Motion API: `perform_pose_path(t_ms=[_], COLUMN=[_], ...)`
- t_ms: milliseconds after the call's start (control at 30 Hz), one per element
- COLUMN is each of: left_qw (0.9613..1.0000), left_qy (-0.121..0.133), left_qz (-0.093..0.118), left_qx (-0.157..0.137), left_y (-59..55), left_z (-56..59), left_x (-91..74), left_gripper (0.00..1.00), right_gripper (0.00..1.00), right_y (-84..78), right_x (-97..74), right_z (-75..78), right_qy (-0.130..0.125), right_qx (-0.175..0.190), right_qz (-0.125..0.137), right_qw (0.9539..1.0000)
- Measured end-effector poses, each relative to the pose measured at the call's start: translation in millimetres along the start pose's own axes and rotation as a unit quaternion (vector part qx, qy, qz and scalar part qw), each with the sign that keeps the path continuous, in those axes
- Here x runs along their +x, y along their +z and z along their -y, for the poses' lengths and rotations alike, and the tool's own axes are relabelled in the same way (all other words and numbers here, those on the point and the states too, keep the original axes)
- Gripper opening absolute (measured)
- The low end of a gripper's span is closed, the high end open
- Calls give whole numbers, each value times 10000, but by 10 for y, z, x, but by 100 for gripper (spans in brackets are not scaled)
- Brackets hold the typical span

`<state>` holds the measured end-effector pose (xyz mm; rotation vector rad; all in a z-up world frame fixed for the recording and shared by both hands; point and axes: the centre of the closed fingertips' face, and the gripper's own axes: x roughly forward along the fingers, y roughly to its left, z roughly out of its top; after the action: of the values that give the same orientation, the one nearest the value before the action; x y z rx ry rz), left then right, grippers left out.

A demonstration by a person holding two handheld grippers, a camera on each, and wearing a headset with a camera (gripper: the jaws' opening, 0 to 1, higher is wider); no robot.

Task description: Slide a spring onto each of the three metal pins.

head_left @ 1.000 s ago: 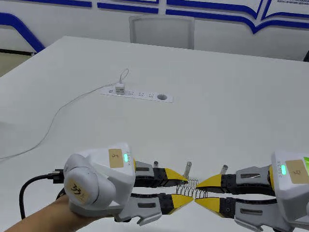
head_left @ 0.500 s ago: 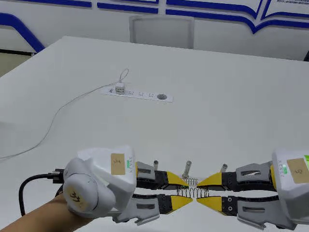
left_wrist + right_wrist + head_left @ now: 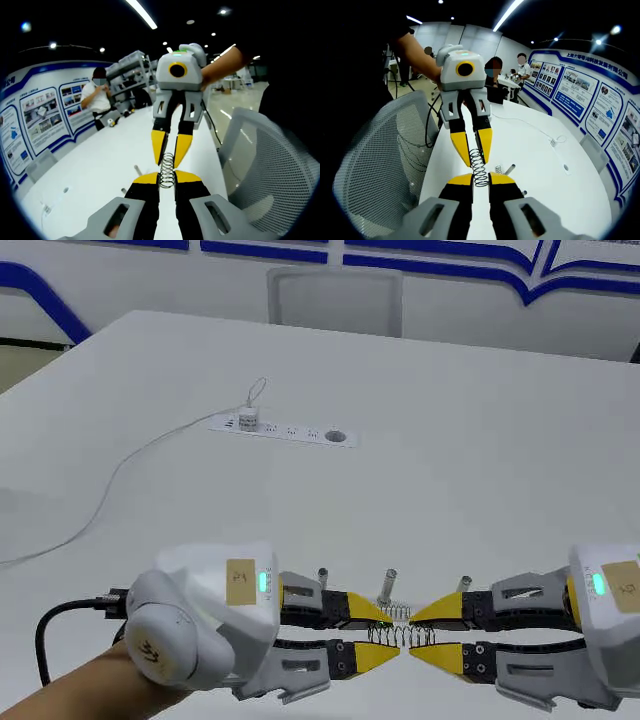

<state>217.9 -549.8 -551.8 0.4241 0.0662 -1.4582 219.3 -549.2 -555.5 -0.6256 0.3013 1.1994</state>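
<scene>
A small metal spring (image 3: 400,637) hangs level between the two grippers, which meet tip to tip near the table's front edge. My left gripper (image 3: 382,634) is shut on its left end, and the spring (image 3: 167,171) runs out from the yellow tips. My right gripper (image 3: 422,634) is shut on the other end, where the spring (image 3: 478,167) leads to the opposite jaws. Just behind stand three short metal pins: left (image 3: 322,576), middle (image 3: 387,586), right (image 3: 464,585). A second spring (image 3: 399,613) sits at the middle pin's foot.
A white power strip (image 3: 300,434) with a plugged-in adapter (image 3: 248,421) and a long white cable lies mid-table. A grey chair (image 3: 335,300) stands at the far edge. A mesh chair (image 3: 270,160) is beside the table. A black cable (image 3: 55,625) trails from the left gripper.
Both grippers stay on the spring, tip to tip, and have sunk slightly toward the table's front edge. The pins have not moved.
</scene>
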Motion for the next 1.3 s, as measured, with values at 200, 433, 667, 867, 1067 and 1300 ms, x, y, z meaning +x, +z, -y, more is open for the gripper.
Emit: perform_pose_path(t_ms=[200, 433, 667, 867, 1067, 1300], left_qw=[10000, 10000, 9999, 9999, 9999, 9996], left_qy=[23, 26, 10, -44, -1, 83], left_qz=[35, 25, 120, -14, 39, 11], left_qx=[-19, -18, -33, 129, 96, 274], left_y=[-9, -30, 1, -30, -22, -2], left_z=[-5, -5, 7, 42, 25, 9], left_x=[-8, -10, -23, 9, 3, -8], left_gripper=[9, 9, 9, 9, 9, 9], right_gripper=[13, 13, 12, 11, 11, 11], right_y=[-15, -50, -41, 11, 75, 190], right_x=[7, 32, 8, -23, -50, -71], right_z=[23, 16, 7, -36, -33, -22], right_qy=[-34, 62, 187, 336, 347, 306], right_qx=[166, 375, 724, 626, 680, 951], right_qz=[-7, -3, 89, 115, 224, 574], right_qw=[9999, 9993, 9972, 9974, 9968, 9933])
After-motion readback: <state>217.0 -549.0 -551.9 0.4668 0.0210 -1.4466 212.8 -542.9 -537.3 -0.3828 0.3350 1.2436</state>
